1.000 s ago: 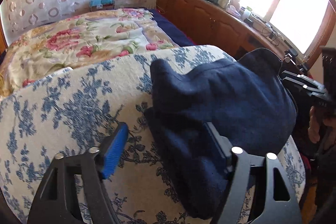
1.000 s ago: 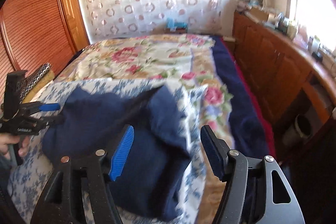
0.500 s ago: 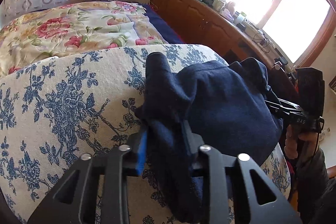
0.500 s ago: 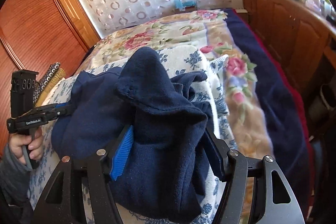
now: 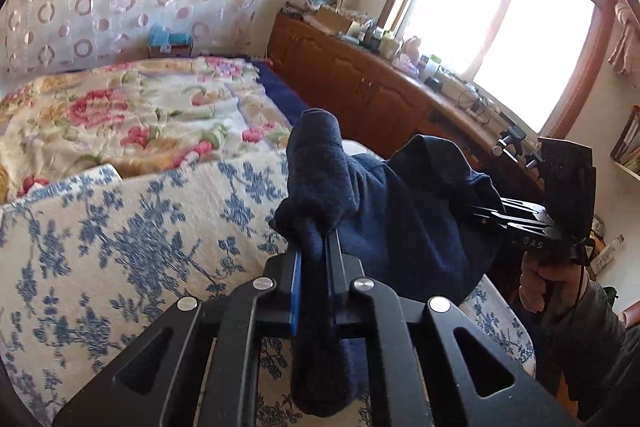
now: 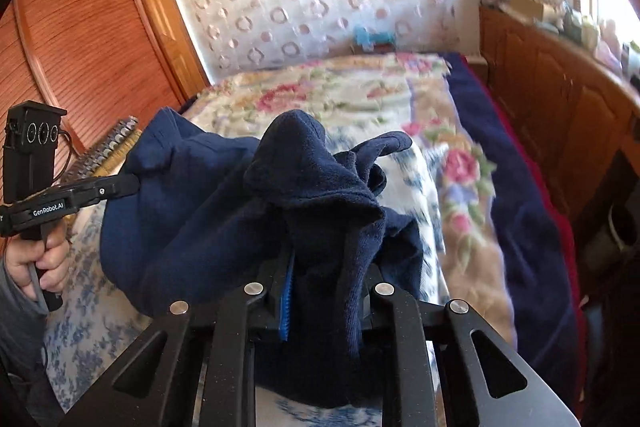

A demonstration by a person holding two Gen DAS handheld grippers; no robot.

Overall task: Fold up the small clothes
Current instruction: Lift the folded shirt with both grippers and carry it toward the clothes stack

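Note:
A dark navy fleece garment [image 5: 400,219] hangs bunched between both grippers, lifted off the white cloth with blue flowers [image 5: 140,227]. My left gripper [image 5: 314,247] is shut on one edge of it, and a fold stands up above the fingers. In the right wrist view my right gripper [image 6: 320,259] has its jaws closing on the other edge of the garment [image 6: 192,207], with the pads pressing the thick fabric. Each gripper also shows in the other's view: the right gripper [image 5: 480,209] at the garment's right side, the left gripper [image 6: 132,185] at its left side.
Beyond the blue-flowered cloth lies a bed with a floral blanket [image 5: 140,107]. A wooden cabinet [image 5: 360,87] crowded with small items runs under the window on the right. A slatted wooden wardrobe [image 6: 80,47] stands on the left. A person's hands [image 5: 548,283] [image 6: 44,259] hold the gripper handles.
Both grippers went from open around the garment's edges to closed on them. The left one rose, and the garment lifted off the cloth and bunched up between them.

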